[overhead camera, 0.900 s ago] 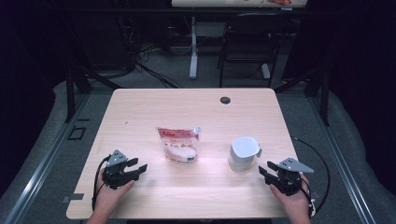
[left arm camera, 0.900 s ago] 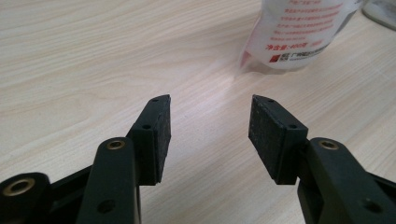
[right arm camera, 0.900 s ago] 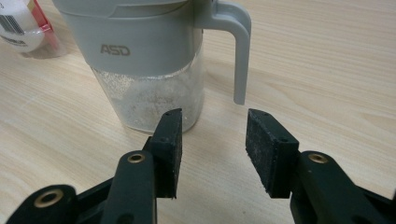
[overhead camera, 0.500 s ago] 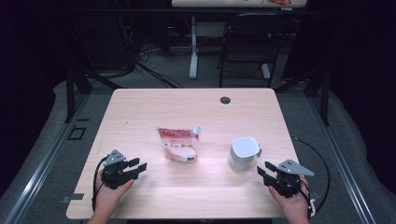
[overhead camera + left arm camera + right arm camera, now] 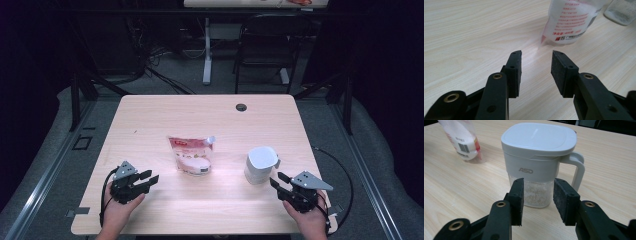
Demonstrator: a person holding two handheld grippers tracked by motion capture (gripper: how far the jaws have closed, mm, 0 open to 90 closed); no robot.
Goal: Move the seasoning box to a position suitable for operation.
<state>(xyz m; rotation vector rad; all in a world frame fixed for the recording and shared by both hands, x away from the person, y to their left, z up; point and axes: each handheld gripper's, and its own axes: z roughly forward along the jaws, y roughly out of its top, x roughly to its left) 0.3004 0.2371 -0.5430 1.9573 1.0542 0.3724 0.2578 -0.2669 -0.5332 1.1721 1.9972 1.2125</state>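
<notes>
A white and pink spouted pouch (image 5: 192,155) lies flat near the middle of the wooden table (image 5: 150,120). To its right stands a white lidded jug (image 5: 261,164) with a handle and a clear base holding pale grains (image 5: 536,192). My left gripper (image 5: 148,179) rests at the front left, open and empty, pointing toward the pouch (image 5: 571,20). At the front right, my right gripper (image 5: 278,181) is open and empty, with the jug (image 5: 540,157) a short way beyond its jaws.
A round black grommet (image 5: 241,107) sits in the table's far edge. A chair (image 5: 262,55) and a desk leg (image 5: 207,55) stand on the floor beyond. Cables trail from both grippers off the front edge.
</notes>
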